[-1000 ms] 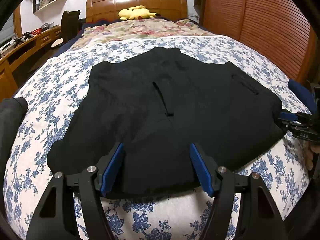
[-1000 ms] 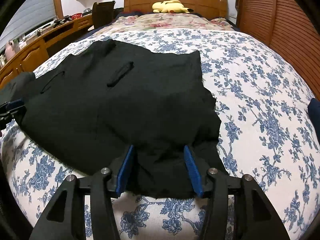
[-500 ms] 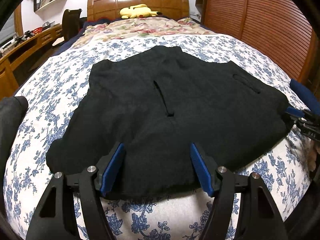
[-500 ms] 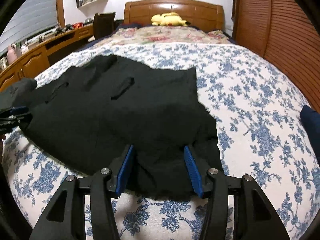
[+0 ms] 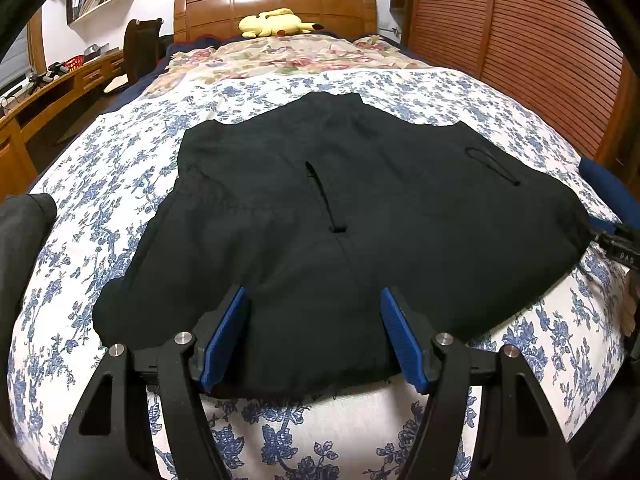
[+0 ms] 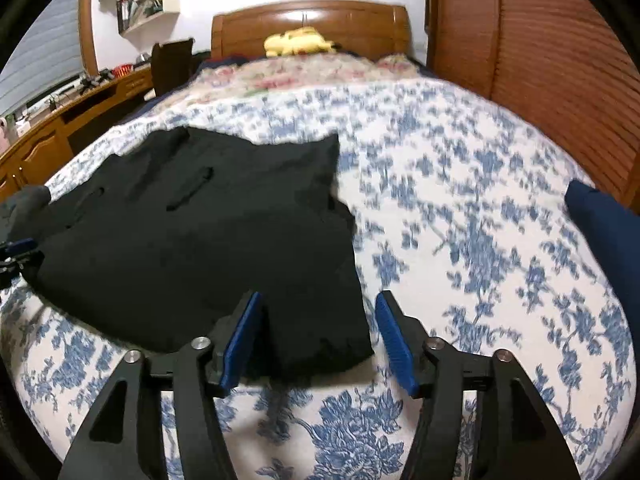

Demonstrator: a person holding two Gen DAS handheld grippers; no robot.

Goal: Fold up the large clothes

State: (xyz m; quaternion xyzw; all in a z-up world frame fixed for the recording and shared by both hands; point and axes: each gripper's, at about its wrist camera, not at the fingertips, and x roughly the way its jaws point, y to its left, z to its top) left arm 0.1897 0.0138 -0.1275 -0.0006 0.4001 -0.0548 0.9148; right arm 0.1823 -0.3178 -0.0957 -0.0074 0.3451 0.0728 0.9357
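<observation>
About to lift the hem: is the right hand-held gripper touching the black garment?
Cannot tell. In the right wrist view, the right hand-held gripper stands open around the black garment's corner, but motion blur hides any contact.

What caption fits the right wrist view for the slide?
Right gripper, jaws open, at the near corner of a black garment spread on a blue-floral bedspread; frame motion-blurred.

Between left gripper [image 5: 314, 336] fingers: black garment [image 5: 360, 208] hem, nothing above. Beyond right gripper [image 6: 318, 332] fingertips, to their right: bare floral bedspread [image 6: 480, 216], then blue cushion [image 6: 604, 232] and wooden wardrobe [image 6: 552, 40].
</observation>
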